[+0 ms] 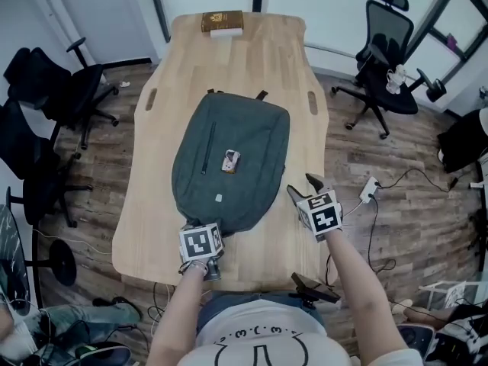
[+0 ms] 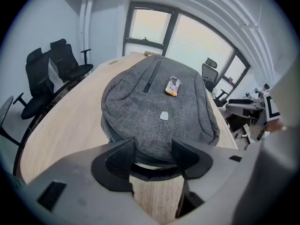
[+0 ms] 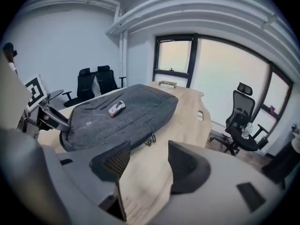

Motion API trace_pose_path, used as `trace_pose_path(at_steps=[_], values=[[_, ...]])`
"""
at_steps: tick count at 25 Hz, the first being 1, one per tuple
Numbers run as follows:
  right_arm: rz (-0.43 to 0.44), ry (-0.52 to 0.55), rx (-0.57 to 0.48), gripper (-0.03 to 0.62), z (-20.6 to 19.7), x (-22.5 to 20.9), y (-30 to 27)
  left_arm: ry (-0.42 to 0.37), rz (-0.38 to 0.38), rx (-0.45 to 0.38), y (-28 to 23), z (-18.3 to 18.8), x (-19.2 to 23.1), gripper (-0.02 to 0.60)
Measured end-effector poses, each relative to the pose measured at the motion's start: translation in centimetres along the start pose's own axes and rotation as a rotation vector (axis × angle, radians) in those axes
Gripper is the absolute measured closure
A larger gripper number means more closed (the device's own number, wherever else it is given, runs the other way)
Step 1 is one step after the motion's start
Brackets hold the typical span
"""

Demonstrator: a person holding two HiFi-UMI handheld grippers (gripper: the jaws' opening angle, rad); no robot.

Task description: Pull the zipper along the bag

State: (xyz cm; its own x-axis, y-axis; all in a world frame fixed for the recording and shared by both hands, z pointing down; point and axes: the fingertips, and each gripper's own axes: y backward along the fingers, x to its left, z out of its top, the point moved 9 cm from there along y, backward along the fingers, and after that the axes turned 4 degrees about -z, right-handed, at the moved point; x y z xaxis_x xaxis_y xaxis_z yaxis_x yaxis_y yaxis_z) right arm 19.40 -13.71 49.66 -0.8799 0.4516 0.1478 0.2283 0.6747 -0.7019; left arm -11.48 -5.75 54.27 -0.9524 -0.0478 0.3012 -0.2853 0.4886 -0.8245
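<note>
Held the right gripper (image 3: 149,149) wide open and empty, with only bare table (image 1: 274,52) between the jaws. Pointed it along the wood toward the twin zipper pulls (image 3: 150,138) hanging at the right side seam of the bag (image 1: 229,155), near them but not touching. Set the left gripper (image 2: 152,144) at the bag's near end, jaws apart astride the rounded edge. Saw no pinch or bunching in the cloth there, so read it as open rather than clamped.

Found the bag lying flat, lengthwise down the middle of the table, front face up. Noted a small orange and white item (image 1: 230,161) resting on it, just beside a short pocket zipper (image 1: 207,149).

Judged the step as the approach: no pull taken yet, no zipper drawn. Judged the side pulls, not the pocket zipper, the likelier target, given the right gripper's aim.

Needed next: to ease the right jaws forward and low, to bring one pull tab between the pads, to close on the tab alone and not the seam cloth. Needed also a pinch from the left jaws on the near edge, to steady the bag against the tug. Expected an easy slip off so small a tab, and a slide of the loose item on any shift of the bag.
</note>
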Motion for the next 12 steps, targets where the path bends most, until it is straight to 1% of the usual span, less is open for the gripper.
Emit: trace_pose_path(at_steps=[4, 7, 9, 11, 12], values=[[-0.012, -0.067, -0.062, 0.286, 0.2, 1.2, 3.0, -0.005, -0.039, -0.034, 1.2, 0.4, 0.2, 0.325], [-0.019, -0.114, -0.107, 0.268, 0.7, 2.4, 4.9, -0.015, -0.053, -0.1, 2.6, 1.3, 0.7, 0.325], [-0.033, -0.129, -0.139, 0.2, 1.3, 3.2, 5.9, -0.027, -0.072, -0.154, 3.6, 2.3, 0.8, 0.325], [-0.053, -0.137, -0.175, 0.169, 1.9, 4.2, 7.0, -0.05, -0.092, -0.218, 4.8, 3.5, 0.8, 0.33], [-0.061, -0.142, -0.192, 0.162, 2.2, 4.7, 7.5, -0.069, -0.099, -0.255, 5.5, 4.1, 0.9, 0.344]])
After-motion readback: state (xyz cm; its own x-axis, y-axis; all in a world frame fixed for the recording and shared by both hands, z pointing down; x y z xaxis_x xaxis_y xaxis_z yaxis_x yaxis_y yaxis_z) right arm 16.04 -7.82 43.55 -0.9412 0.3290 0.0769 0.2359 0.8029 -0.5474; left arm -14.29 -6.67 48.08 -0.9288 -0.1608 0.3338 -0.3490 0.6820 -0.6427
